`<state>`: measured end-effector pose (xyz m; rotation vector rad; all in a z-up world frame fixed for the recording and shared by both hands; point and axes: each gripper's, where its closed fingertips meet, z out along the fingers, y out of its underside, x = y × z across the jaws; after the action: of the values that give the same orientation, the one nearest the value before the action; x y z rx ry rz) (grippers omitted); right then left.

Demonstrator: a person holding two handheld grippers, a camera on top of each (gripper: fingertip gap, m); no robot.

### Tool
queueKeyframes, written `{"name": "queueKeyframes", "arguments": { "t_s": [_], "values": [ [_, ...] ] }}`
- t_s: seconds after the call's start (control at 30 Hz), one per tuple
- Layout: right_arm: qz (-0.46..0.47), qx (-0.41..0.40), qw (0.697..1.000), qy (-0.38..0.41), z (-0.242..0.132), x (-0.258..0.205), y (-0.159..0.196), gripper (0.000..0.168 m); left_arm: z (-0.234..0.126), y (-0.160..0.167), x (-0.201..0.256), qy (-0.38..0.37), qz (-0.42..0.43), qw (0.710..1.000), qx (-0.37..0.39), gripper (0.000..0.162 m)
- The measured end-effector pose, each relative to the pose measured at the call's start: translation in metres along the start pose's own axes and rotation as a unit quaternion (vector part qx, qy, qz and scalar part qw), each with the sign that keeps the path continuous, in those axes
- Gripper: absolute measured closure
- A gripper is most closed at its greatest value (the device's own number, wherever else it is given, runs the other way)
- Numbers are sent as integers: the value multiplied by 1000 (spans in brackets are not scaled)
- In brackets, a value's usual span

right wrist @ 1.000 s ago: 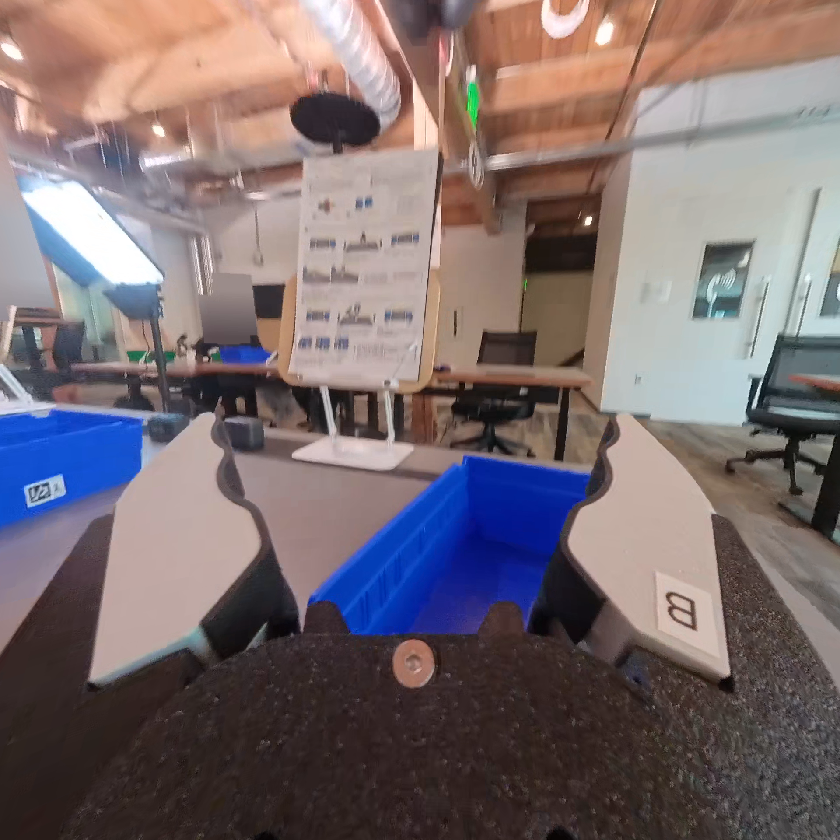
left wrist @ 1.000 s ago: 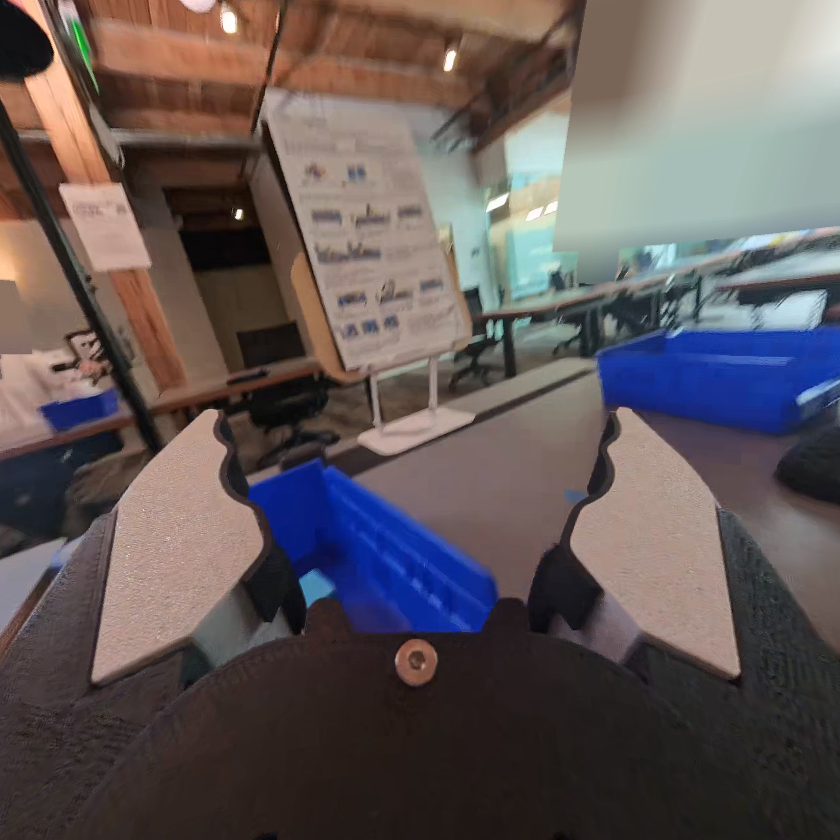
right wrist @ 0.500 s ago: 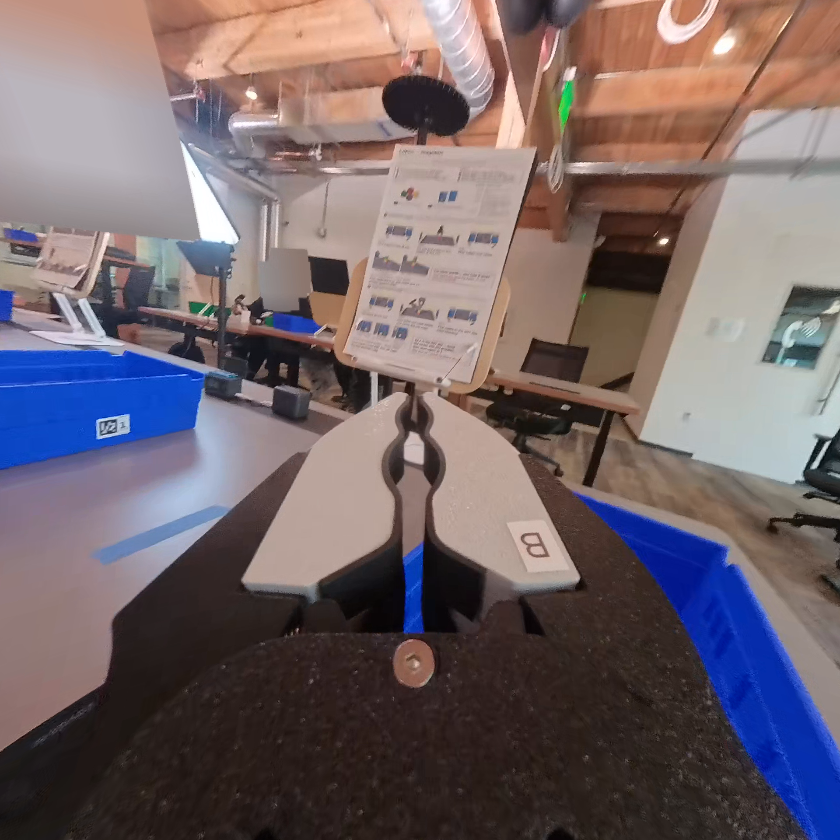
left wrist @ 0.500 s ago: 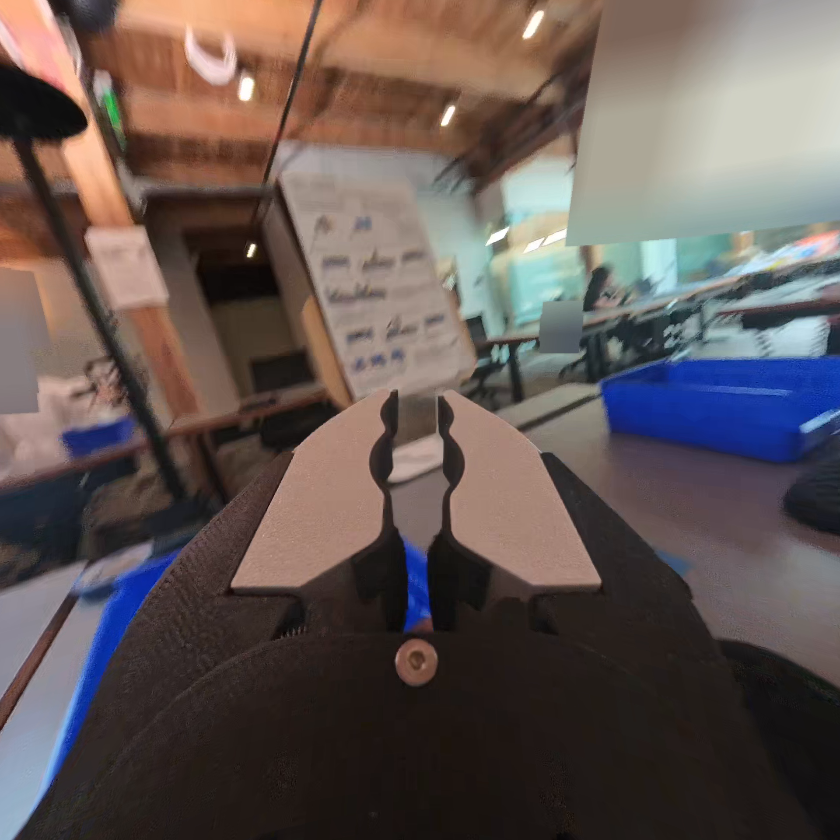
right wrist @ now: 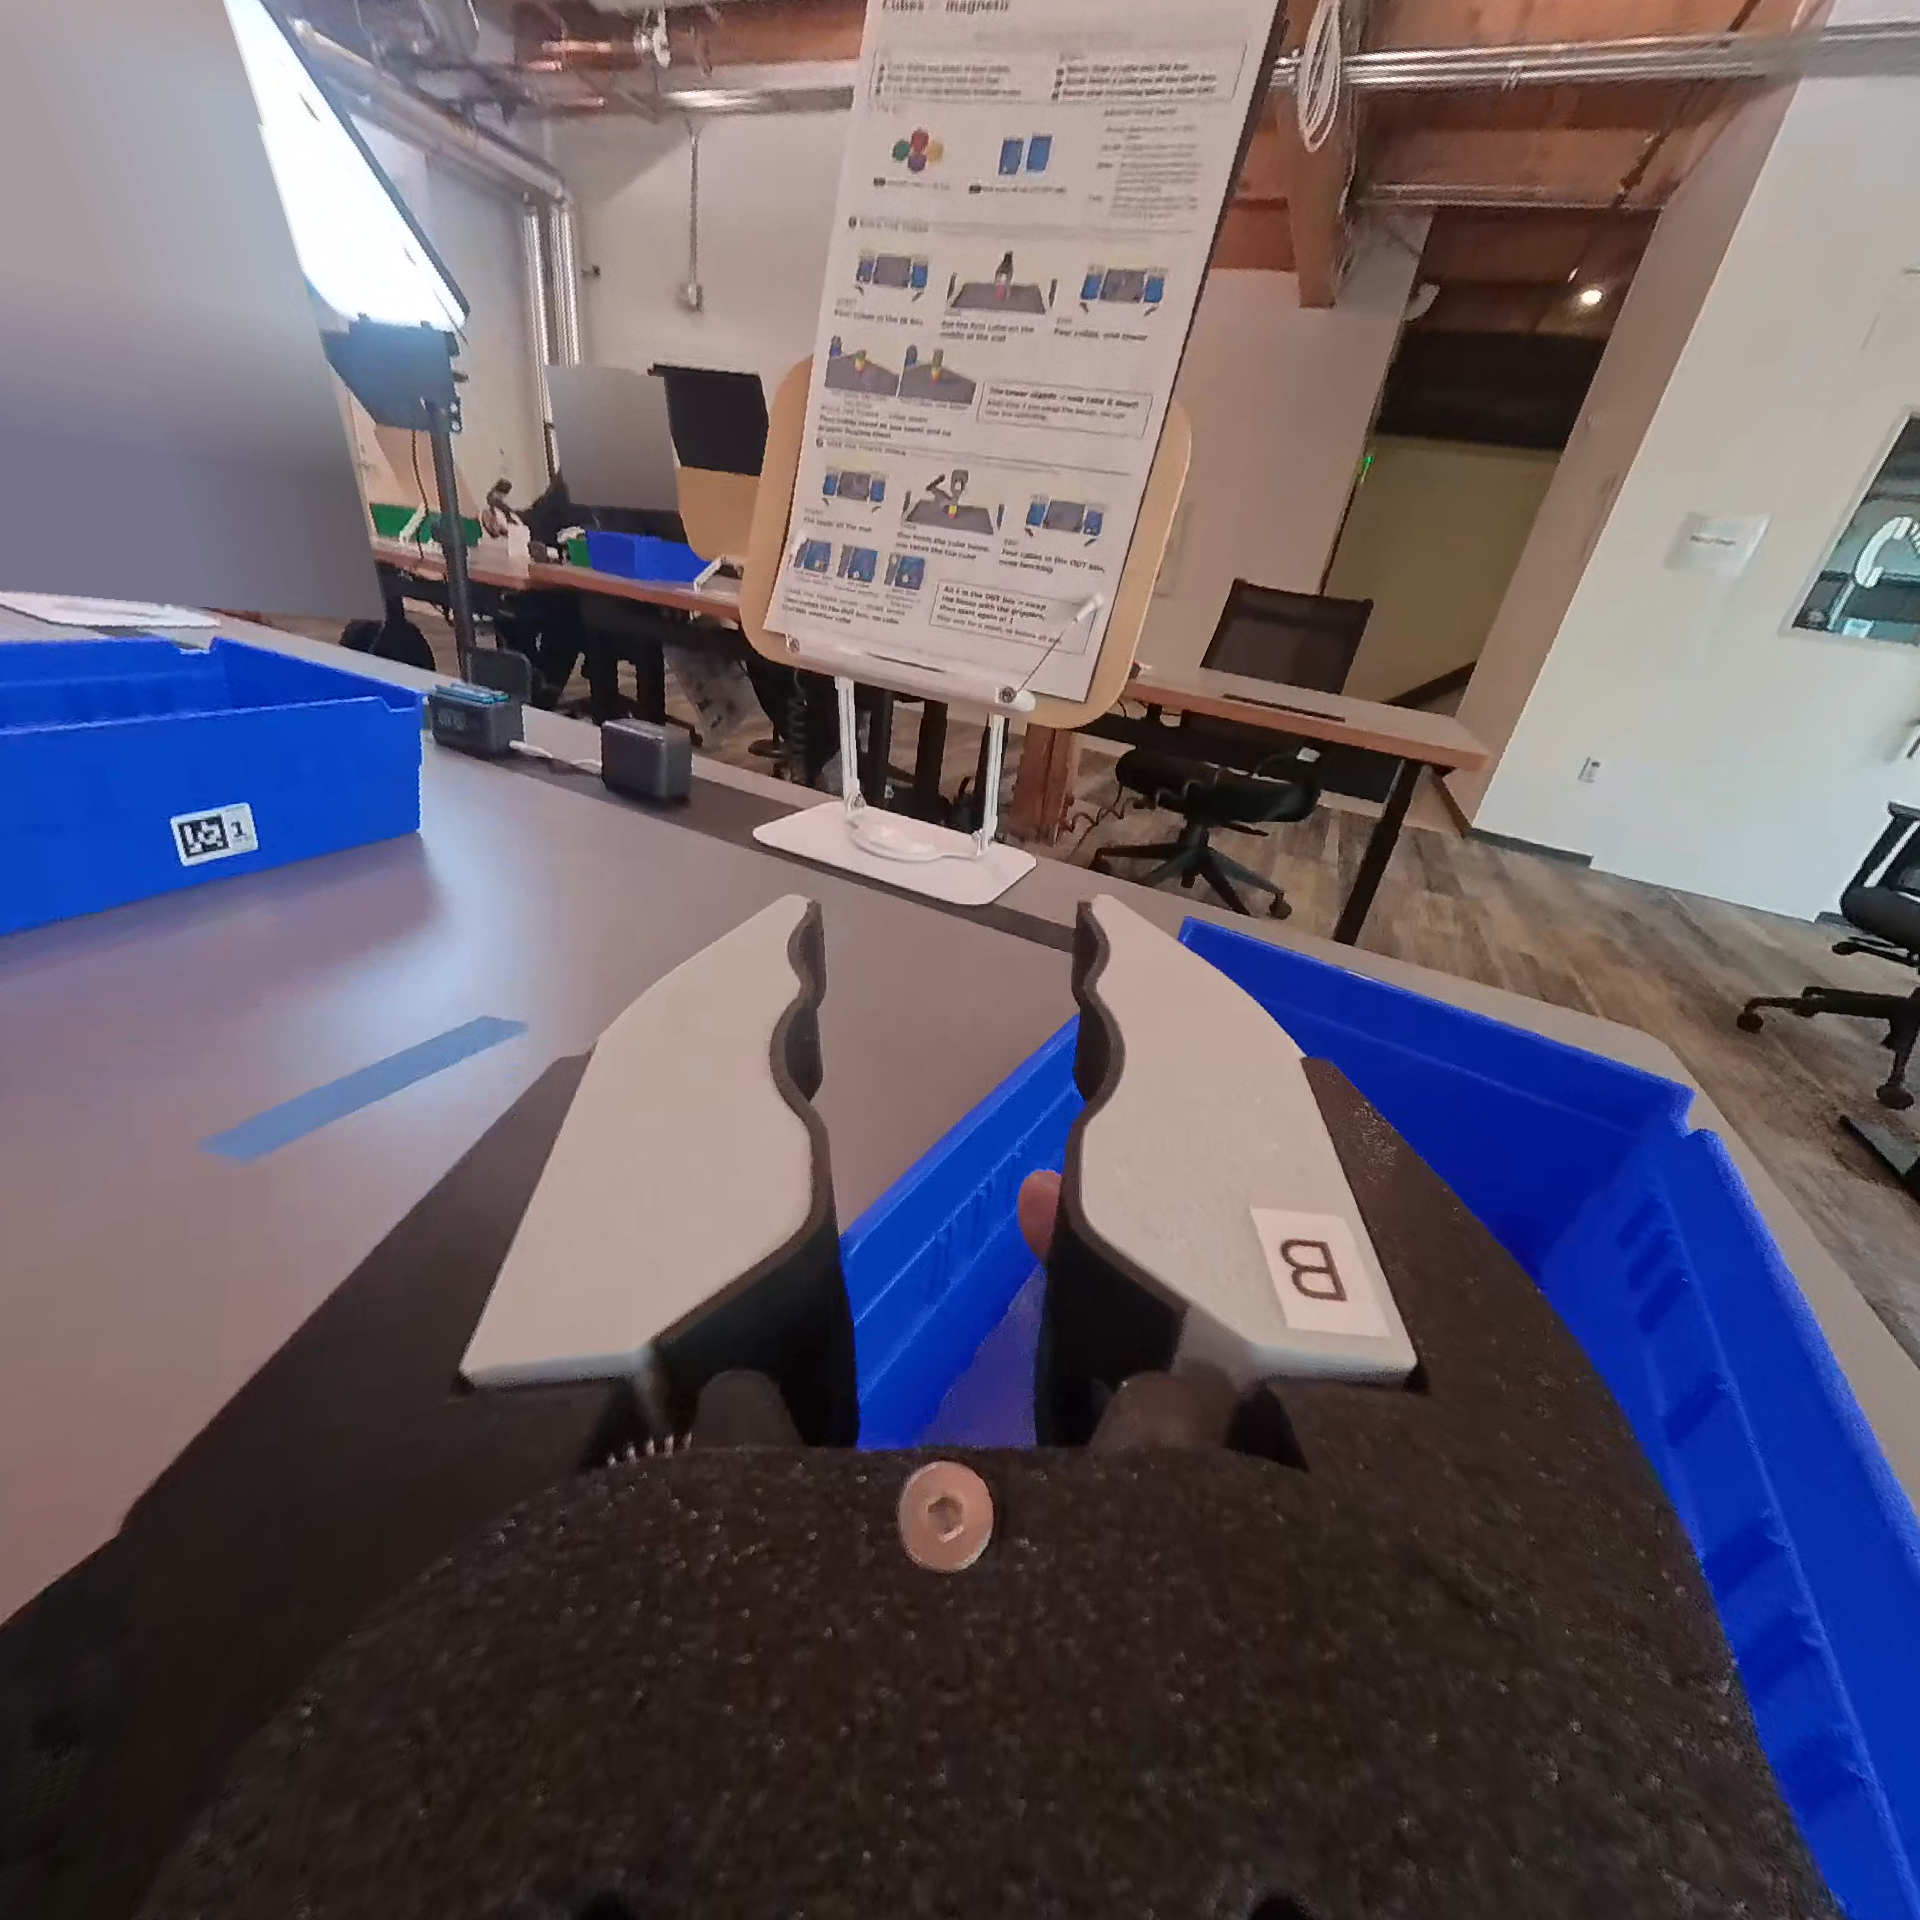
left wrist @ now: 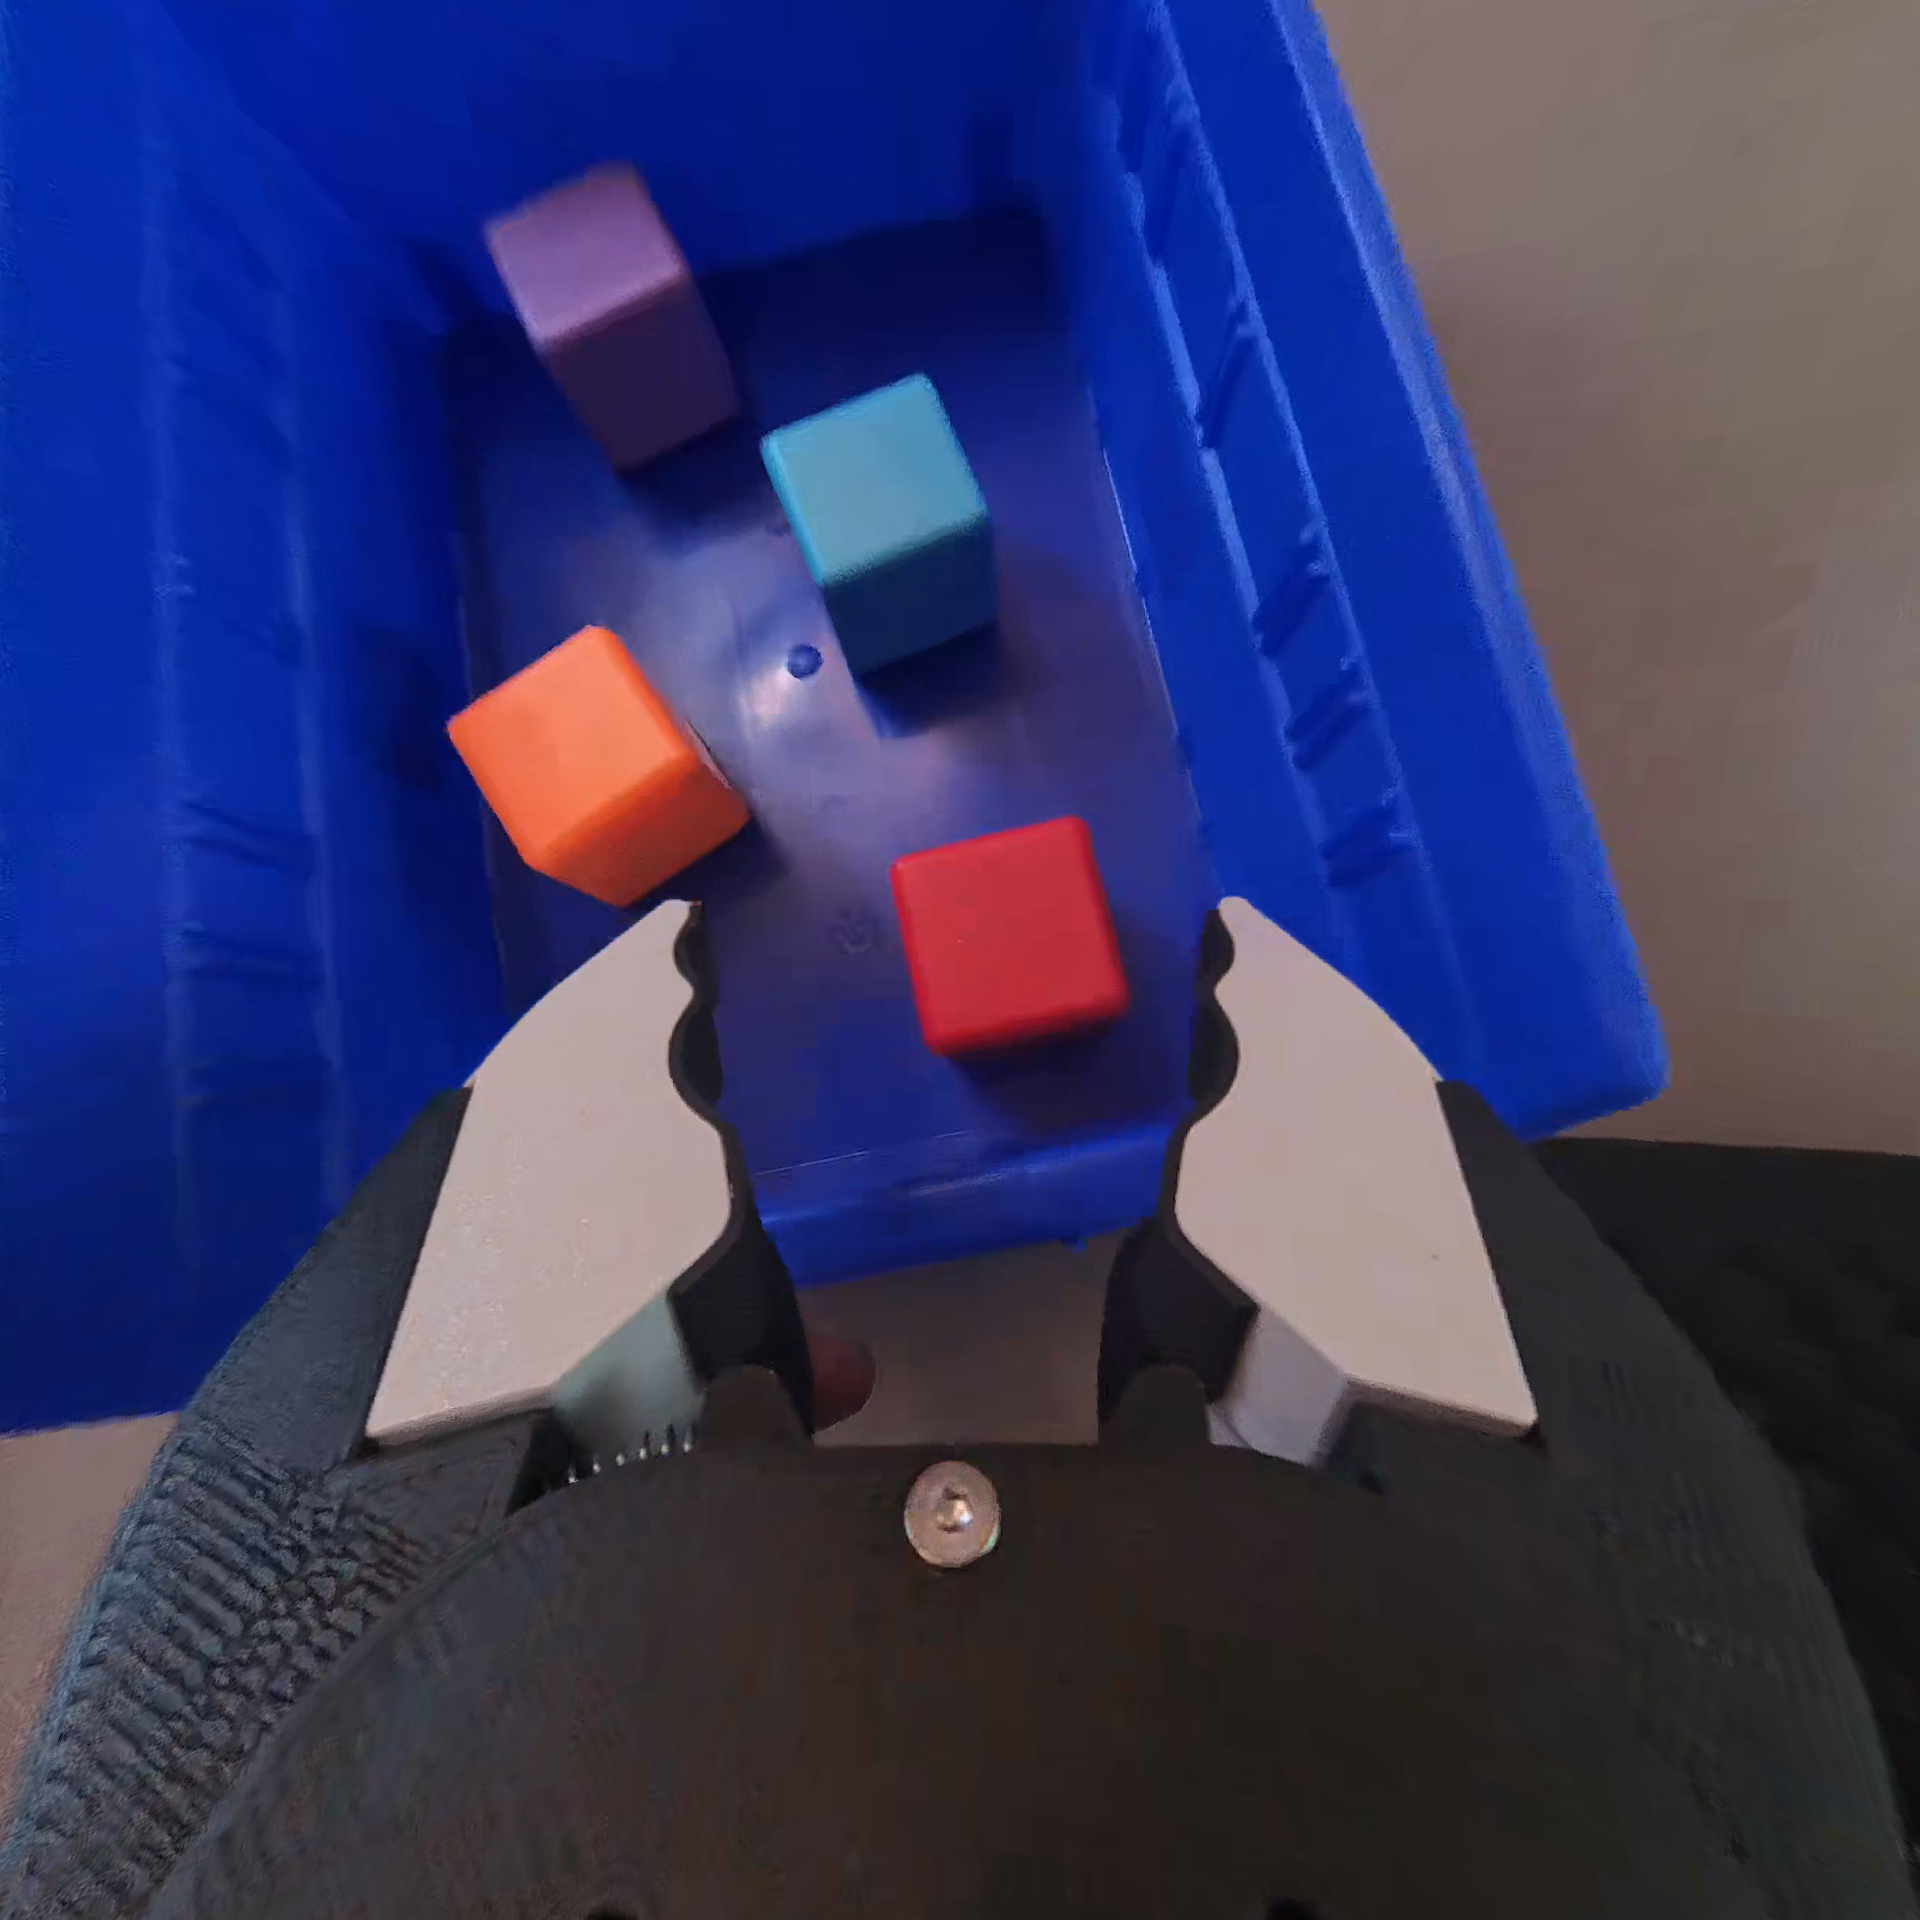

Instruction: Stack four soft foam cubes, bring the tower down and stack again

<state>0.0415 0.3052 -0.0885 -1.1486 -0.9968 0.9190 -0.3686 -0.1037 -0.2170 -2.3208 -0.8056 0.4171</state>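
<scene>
We held the left tool (left wrist: 951, 914) wide open and empty above a blue bin (left wrist: 1351, 582) on the grey tabletop (left wrist: 1714, 312). Four foam cubes lay apart on the bin floor: the red cube (left wrist: 1006, 933) just ahead between the fingers, the orange cube (left wrist: 592, 764) off the left fingertip, the teal cube (left wrist: 883, 514) and purple cube (left wrist: 613, 312) farther ahead. Our right tool (right wrist: 945, 920), part open and empty, hovered over the near wall of a blue bin (right wrist: 1558, 1122); another blue bin (right wrist: 208, 748) sat far left.

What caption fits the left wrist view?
Open left hand-held gripper above a blue bin holding purple, teal, orange and red cubes.
</scene>
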Motion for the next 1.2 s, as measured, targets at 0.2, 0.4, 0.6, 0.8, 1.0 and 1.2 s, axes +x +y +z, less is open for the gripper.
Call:
{"name": "queueKeyframes", "arguments": {
  "t_s": [0.2,0.4,0.6,0.8,1.0,1.2],
  "values": [
    [-7,-9,1000,0,0,-1,2,123,24,27,12,53,22,993,-102,98],
    [-28,-35,999,-10,3,-9,12,122,24,22,8,49,18,996,-72,108],
    [-65,-59,994,-66,15,-38,17,121,-22,-33,12,78,-28,983,161,109],
    [-60,-5,981,-186,36,-103,0,113,-101,-86,66,262,-85,889,367,110],
    [-63,144,927,-341,54,-186,-42,82,-160,-106,153,515,-118,742,413,110],
    [-87,227,877,-415,77,-248,-73,80,-177,-100,233,692,-159,612,348,109]
  ]
}}
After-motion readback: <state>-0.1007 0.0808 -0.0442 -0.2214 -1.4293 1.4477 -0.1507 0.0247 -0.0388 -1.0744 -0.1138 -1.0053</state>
